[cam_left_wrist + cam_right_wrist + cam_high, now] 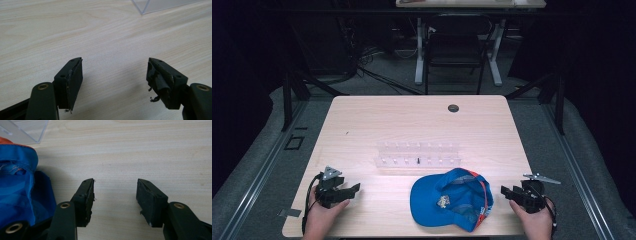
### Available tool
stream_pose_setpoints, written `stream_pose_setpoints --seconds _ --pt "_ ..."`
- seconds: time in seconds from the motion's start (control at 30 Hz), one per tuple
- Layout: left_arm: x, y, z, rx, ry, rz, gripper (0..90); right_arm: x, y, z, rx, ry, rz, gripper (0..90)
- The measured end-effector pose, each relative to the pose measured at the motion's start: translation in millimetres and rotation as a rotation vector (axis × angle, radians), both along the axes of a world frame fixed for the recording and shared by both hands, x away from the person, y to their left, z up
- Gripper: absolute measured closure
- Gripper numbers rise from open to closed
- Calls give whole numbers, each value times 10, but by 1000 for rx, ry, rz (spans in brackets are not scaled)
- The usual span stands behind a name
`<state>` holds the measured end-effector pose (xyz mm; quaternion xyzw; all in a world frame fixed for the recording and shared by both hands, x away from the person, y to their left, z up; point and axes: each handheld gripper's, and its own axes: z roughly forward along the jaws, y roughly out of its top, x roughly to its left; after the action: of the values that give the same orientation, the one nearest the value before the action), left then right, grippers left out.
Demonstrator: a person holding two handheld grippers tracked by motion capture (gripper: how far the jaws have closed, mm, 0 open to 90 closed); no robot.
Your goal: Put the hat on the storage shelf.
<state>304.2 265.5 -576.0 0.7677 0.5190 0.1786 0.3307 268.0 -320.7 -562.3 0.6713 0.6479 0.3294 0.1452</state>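
Note:
A blue cap with an orange-red trim lies upside down near the front edge of the wooden table. Behind it stands a clear plastic rack with rows of small pegs, one of them dark. My left gripper rests at the front left, held by a hand, its jaws open over bare wood. My right gripper sits at the front right, just right of the cap, jaws open and empty. In the right gripper view the cap lies left of the left jaw, and a rack corner shows.
A round cable hole sits near the table's far edge. A black chair and a white desk frame stand beyond the table. A corner of the clear rack shows at the top of the left gripper view.

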Motion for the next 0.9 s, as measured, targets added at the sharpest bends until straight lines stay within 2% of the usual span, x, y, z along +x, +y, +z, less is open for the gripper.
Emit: stream_pose_setpoints --seconds 0.2,0.37,0.4,0.5,0.67,0.9 --pt "-11 -14 4 11 -2 -9 297 -7 9 39 6 16 10 491" --pt "-29 -31 7 9 -5 -13 297 -5 64 94 -14 39 29 502" --pt "-35 -35 10 13 -5 -19 297 -3 80 138 8 64 42 511" --pt "-40 -38 13 11 -6 -22 297 -2 102 177 21 85 58 512" --pt "-34 -42 5 3 3 -26 300 -3 156 303 -8 134 101 509" --pt "-33 -49 1 12 0 -23 300 16 155 468 -14 160 133 510"
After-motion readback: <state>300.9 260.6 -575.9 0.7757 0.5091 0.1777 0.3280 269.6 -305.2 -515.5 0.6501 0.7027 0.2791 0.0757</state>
